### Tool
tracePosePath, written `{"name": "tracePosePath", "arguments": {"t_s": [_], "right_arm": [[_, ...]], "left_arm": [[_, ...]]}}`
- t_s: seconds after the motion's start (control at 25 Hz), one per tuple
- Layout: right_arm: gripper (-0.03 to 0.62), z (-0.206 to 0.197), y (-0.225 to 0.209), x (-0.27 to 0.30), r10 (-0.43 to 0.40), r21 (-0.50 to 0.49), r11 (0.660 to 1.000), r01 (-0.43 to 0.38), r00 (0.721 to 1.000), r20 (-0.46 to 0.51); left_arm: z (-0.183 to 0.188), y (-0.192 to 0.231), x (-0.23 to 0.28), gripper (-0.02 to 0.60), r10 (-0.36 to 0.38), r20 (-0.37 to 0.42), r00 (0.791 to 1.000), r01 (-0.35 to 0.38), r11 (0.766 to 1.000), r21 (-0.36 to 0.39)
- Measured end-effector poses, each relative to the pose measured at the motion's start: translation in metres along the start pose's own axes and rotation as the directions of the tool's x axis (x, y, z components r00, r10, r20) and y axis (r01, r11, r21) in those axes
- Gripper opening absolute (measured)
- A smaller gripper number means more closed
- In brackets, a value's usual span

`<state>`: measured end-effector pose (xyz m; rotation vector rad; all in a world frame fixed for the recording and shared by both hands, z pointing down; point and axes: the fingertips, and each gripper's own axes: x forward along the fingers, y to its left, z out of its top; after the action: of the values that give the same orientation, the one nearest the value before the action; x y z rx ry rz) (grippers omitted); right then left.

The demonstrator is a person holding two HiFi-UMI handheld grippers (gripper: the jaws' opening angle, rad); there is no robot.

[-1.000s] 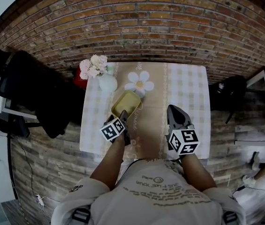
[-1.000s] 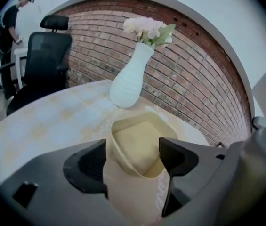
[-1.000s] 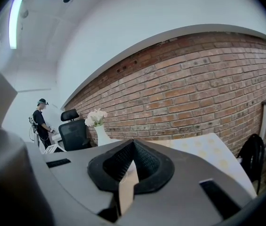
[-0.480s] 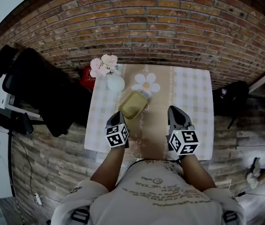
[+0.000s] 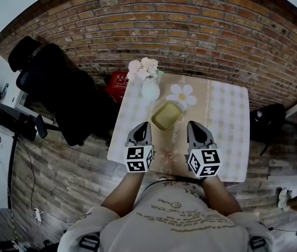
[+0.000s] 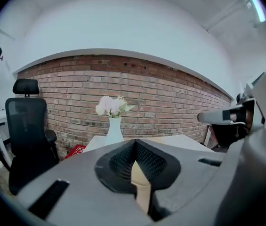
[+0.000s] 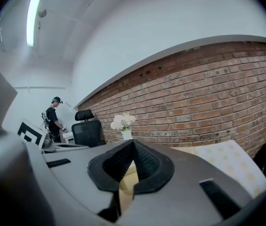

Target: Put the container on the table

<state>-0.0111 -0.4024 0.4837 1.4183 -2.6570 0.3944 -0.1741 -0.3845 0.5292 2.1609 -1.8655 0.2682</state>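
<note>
The yellow-green container (image 5: 167, 115) lies flat on the checked tablecloth of the table (image 5: 227, 114), just in front of a flower-shaped mat (image 5: 183, 95). My left gripper (image 5: 141, 126) hovers off the container's near left corner, apart from it, jaws shut and empty. My right gripper (image 5: 195, 125) hangs to the container's right, also shut with nothing in it. In the left gripper view the pads of that gripper (image 6: 135, 147) meet at the tip; the right gripper (image 7: 133, 147) shows the same in its own view. The closed jaws hide the container in both gripper views.
A white vase (image 5: 150, 91) with pale flowers (image 5: 143, 67) stands at the table's far left corner. A red box (image 5: 118, 83) lies beside the table by the brick wall. A black office chair (image 5: 59, 88) stands to the left. A person (image 7: 55, 119) stands far off.
My left gripper left the container's near edge, closed its jaws, rose and drew back. The container stayed flat on the table. My right gripper shifted a little.
</note>
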Motion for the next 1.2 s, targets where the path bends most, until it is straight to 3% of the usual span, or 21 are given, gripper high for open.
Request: {"name": "tracePosePath", "arguments": {"t_s": [0.44, 1.2], "right_arm": [[0.002, -0.021, 0.073, -0.004, 0.04, -0.031, 0.999, -0.04, 0.999, -0.012], [0.002, -0.032, 0.079, -0.016, -0.019, 0.003, 1.0, 0.019, 0.999, -0.045]], "left_arm": [[0.02, 0.008, -0.069, 0.005, -0.054, 0.064, 0.997, 0.051, 0.998, 0.035], [0.009, 0.014, -0.083, 0.005, -0.08, 0.044, 0.996, 0.079, 0.996, 0.034]]}}
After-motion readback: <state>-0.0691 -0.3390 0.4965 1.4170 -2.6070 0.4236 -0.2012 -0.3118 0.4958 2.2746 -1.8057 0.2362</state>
